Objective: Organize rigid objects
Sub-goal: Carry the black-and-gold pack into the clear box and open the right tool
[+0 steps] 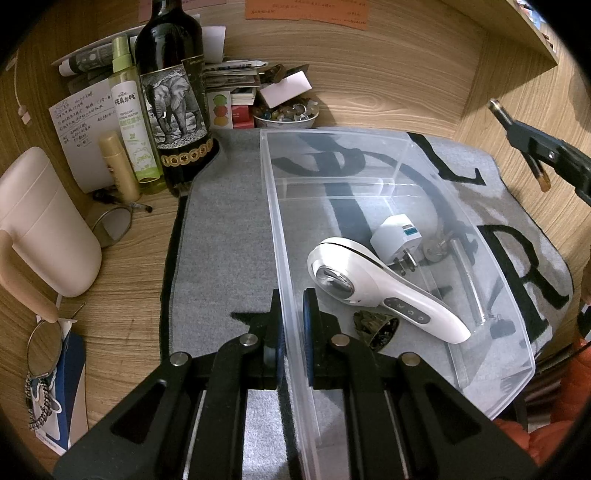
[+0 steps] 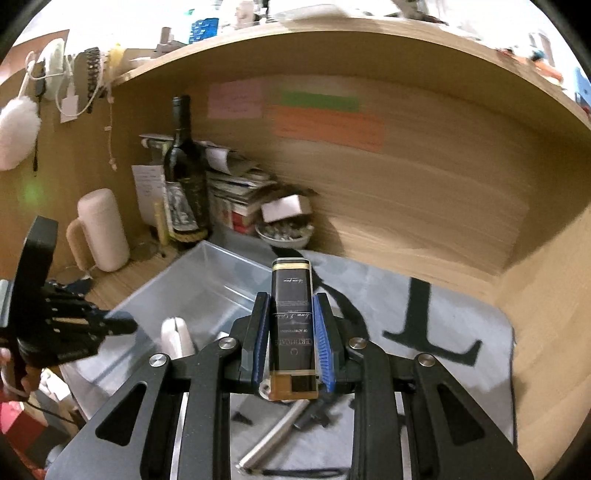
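Left gripper (image 1: 290,325) pinches the clear bin (image 1: 369,155) wall; right gripper (image 2: 291,332) clamps a black tin (image 2: 291,314).

Warm dim light, fisheye-bent edges; the right wrist view is motion-blurred.

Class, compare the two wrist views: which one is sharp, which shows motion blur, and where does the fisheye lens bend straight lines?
Left wrist view: sharp, the wine bottle label is legible, and the clear plastic bin rim bows outward. Right wrist view: the wooden back panel and sticky notes smear sideways, while the black tin held in the right tool stays crisp; the shelf edge arches.
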